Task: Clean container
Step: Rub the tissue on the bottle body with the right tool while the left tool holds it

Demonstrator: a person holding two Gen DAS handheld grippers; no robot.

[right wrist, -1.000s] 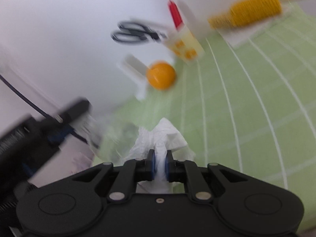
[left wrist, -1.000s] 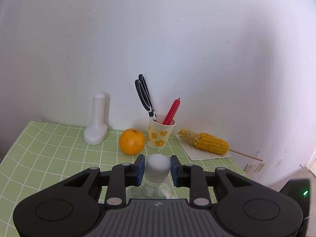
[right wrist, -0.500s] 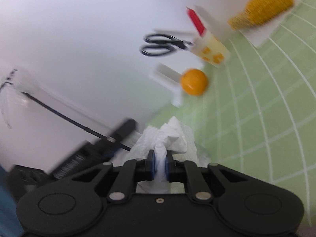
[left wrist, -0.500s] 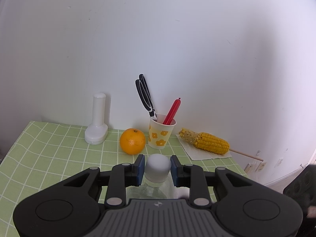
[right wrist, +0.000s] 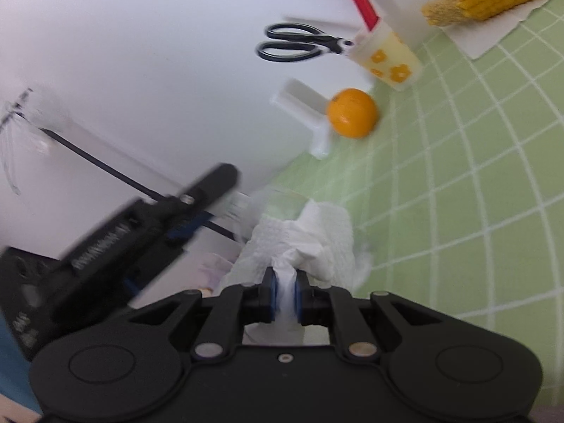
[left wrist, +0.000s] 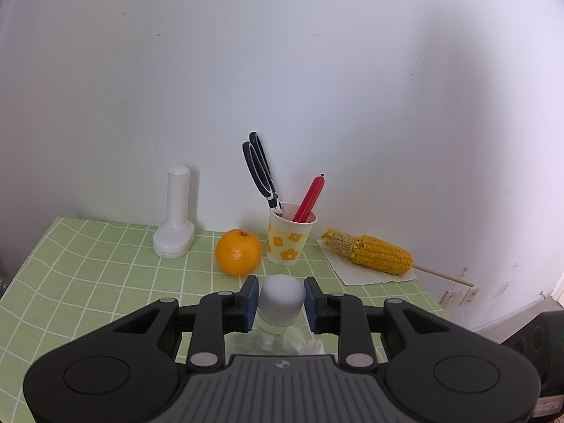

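My left gripper (left wrist: pixel 281 303) is shut on a clear container (left wrist: pixel 273 340), its pads pressing either side of the container's white rounded cap (left wrist: pixel 281 298). It holds the container just above the green checked tablecloth (left wrist: pixel 105 275). My right gripper (right wrist: pixel 284 296) is shut on a crumpled white paper towel (right wrist: pixel 310 236). In the right wrist view the towel sits close beside the blurred left gripper (right wrist: pixel 141 232), and the container's clear body there is too blurred to make out. I cannot tell whether towel and container touch.
Along the white wall stand a white plastic stand (left wrist: pixel 175 218), an orange (left wrist: pixel 238 252), a flowered paper cup (left wrist: pixel 289 234) holding black scissors (left wrist: pixel 259 165) and a red stick, and a corn cob (left wrist: pixel 370 253) on a napkin. The table edge falls away at the right.
The right wrist view has swung, bringing the towel nearer the left gripper, which now looms larger at the left. The left gripper and container have stayed still.
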